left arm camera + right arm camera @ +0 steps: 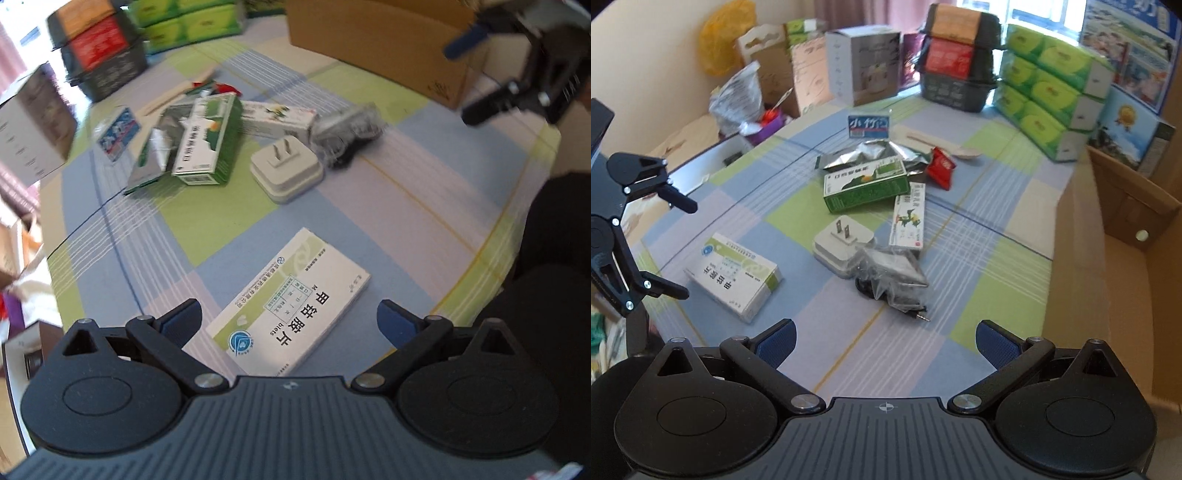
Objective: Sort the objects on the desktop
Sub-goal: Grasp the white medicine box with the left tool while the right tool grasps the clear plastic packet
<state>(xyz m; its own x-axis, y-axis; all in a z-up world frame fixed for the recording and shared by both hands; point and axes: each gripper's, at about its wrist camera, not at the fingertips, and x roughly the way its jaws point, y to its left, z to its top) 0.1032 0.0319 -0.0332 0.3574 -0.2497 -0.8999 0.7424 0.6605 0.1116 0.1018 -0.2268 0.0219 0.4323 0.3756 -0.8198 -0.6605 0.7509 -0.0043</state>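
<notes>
Landmark: the white plug [286, 168] lies in the middle of the worktop [424, 184], prongs up.
Pill box: the flat white and green pill box [291, 306] lies on its own, well apart from the plug, on the side nearer the left gripper.
Left gripper: the left gripper [290, 319] hangs just above the pill box, with its fingers wide open on both sides of it. It holds nothing.
Right gripper: the right gripper [884, 341] has its fingers wide open too, and holds nothing. It is above the worktop, near the bagged cable.
Bagged cable: the bagged cable [894, 275] touches the plug on the side nearer the right gripper.
Green box: the green box [866, 188] lies just past the plug.
Big box: the cardboard box [376, 40] stands far past the plug.
How the pill box may feel: light, stiff card, a bit smooth.
Where to hold: across its two long edges, near the middle, squeezing softly so the card does not dent.
</notes>
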